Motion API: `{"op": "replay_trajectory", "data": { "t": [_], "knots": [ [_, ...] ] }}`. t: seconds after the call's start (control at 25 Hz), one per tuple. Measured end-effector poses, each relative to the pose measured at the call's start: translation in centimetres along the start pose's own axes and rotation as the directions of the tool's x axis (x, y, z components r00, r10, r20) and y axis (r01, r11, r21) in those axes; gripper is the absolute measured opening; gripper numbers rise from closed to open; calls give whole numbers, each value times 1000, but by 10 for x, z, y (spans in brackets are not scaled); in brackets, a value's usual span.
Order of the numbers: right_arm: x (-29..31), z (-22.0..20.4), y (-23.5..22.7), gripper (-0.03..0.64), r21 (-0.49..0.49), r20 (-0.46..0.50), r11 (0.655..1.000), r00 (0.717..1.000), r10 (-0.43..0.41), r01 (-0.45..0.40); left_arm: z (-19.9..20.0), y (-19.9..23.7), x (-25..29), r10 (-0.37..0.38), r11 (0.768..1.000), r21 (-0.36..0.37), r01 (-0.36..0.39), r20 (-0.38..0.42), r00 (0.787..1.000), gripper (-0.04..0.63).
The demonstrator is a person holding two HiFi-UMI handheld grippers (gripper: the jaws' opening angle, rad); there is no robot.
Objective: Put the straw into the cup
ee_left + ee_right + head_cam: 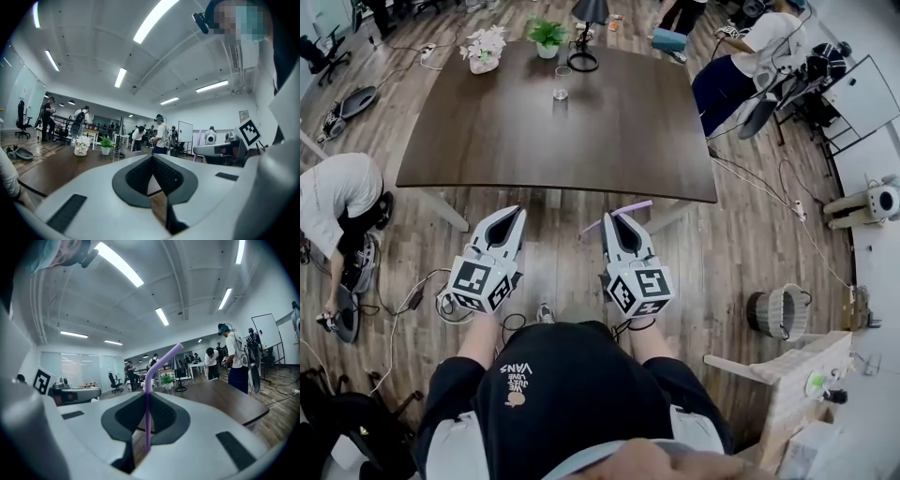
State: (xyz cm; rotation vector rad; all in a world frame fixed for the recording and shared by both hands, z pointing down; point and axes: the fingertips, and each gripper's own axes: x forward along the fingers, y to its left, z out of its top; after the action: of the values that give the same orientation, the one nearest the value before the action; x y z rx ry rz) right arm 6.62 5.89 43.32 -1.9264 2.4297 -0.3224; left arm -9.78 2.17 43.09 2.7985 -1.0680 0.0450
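A clear glass cup (561,94) stands toward the far side of the dark wood table (609,131); it shows small in the left gripper view (116,155). My right gripper (615,217) is shut on a purple straw (619,214), which lies crosswise at its tips just short of the table's near edge. In the right gripper view the straw (146,399) rises between the pads of the right gripper (146,392) and bends right at its top. My left gripper (517,213) is level beside it, with its tips together in the left gripper view (152,158) and nothing between them.
On the table's far end are a white flower pot (485,49), a green plant (547,36) and a black lamp base (581,60). A person crouches at the left (337,192), another bends at the upper right (741,56). Cables and a wicker basket (783,309) lie on the floor.
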Motion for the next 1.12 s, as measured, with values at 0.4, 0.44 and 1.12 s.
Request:
{"op": "replay_trajectory", "data": {
  "t": [0.4,0.44,1.12],
  "knots": [
    [56,6,-31,35,-1,-12,999,999,37,-37,3,30,48,40,999,-4,-40,-4,999,11],
    [62,7,-34,35,-2,-13,999,999,43,-43,4,32,54,43,999,-4,-43,-4,999,11],
    [147,26,-90,35,-13,-18,992,992,124,-124,13,71,142,113,994,-4,-113,6,994,11]
  ]
}}
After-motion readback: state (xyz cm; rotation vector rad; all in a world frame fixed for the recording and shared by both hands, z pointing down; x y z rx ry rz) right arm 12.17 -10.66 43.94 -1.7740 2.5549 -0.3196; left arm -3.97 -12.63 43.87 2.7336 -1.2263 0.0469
